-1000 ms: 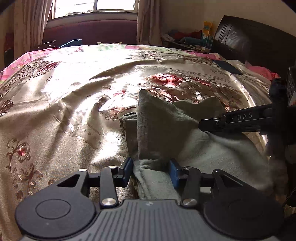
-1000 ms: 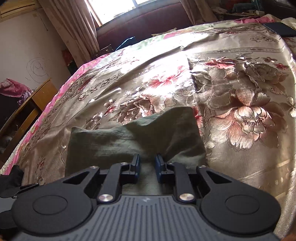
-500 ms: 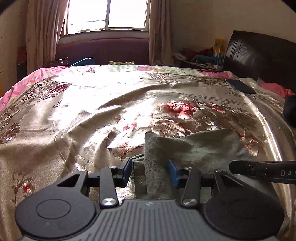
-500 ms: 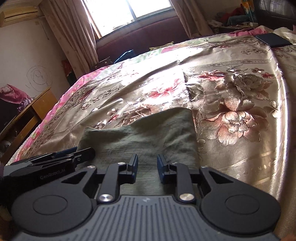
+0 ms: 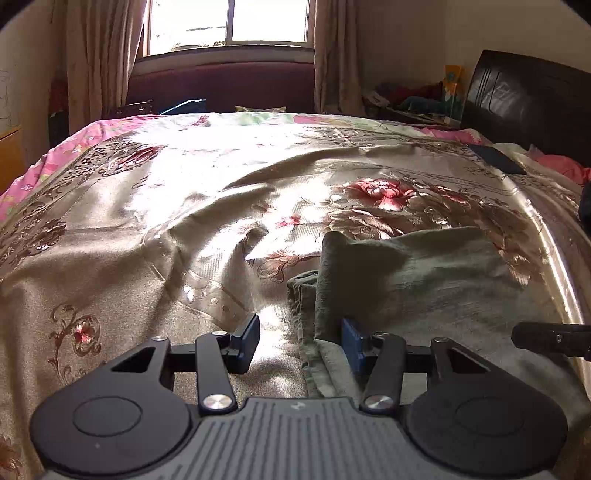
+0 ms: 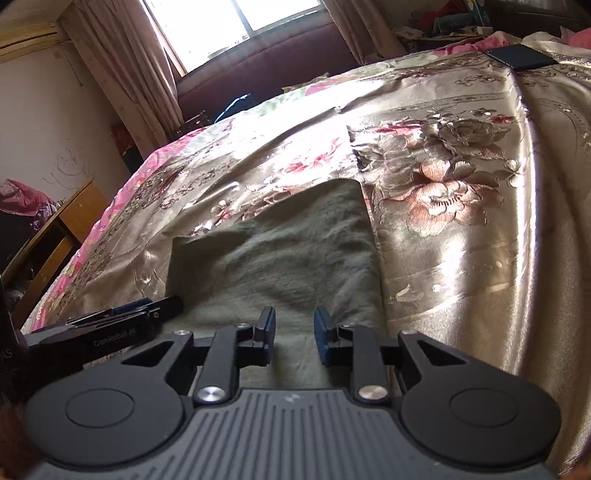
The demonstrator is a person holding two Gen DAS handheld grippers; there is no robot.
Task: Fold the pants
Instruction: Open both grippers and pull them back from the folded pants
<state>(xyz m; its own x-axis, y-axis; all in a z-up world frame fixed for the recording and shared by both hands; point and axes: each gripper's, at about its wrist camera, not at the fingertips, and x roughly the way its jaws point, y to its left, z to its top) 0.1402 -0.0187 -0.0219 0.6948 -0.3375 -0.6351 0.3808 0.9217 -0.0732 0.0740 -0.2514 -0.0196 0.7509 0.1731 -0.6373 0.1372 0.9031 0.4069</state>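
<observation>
- Left tongs (image 5: 299, 341) stand released, jaws just widened, straddling the raised left edge of the olive pants (image 5: 413, 273), which brushes one pad.
- Right tongs (image 6: 293, 338) hover over the pants' near edge, jaws parted and nothing gripped.
- The folded pants lie at the near side of a gold floral bedspread (image 5: 184, 206).
- Beyond, curtains frame a bright window (image 5: 229, 22).

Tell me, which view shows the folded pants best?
The right wrist view: the pants lie there as one nearly whole folded rectangle on the bedspread. The left wrist view shows them from the side, with a raised fold.
</observation>
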